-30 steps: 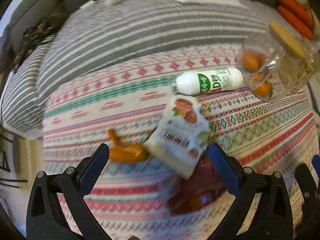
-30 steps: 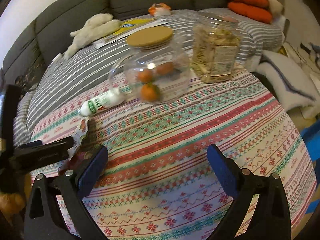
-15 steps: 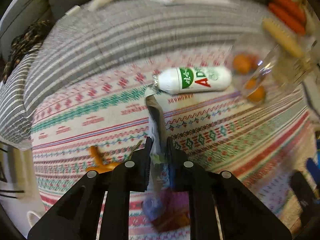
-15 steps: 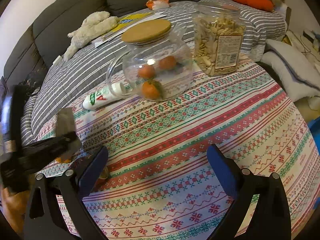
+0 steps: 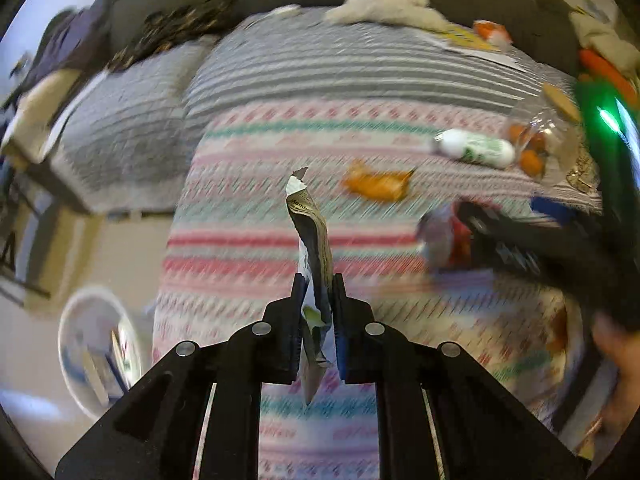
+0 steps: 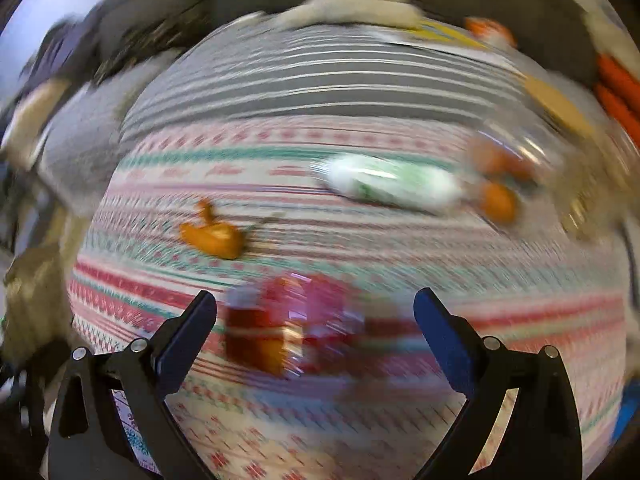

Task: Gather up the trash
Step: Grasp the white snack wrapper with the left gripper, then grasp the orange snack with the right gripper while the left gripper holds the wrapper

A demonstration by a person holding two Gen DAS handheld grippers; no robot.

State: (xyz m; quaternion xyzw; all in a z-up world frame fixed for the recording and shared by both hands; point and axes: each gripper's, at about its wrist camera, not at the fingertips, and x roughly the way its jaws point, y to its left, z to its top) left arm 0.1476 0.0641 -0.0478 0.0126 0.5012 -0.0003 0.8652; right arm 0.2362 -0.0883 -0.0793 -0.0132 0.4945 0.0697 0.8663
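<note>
My left gripper (image 5: 316,292) is shut on a white snack wrapper (image 5: 310,236) and holds it edge-on above the patterned tablecloth (image 5: 248,248). My right gripper (image 6: 316,312) is open just above a red wrapper (image 6: 288,328); it also shows in the left wrist view (image 5: 444,240). An orange peel (image 6: 212,234) and a white bottle with a green label (image 6: 392,184) lie further back; they show in the left wrist view too, peel (image 5: 376,184), bottle (image 5: 476,148). Both views are blurred.
A glass jar with oranges (image 6: 516,160) stands at the right. A white bin (image 5: 96,344) stands on the floor left of the table. A striped grey blanket (image 5: 320,72) and a plush toy (image 5: 384,4) lie behind.
My left gripper closed on the white wrapper, lifted it and swung left towards the table's edge. My right gripper moved left over the red wrapper.
</note>
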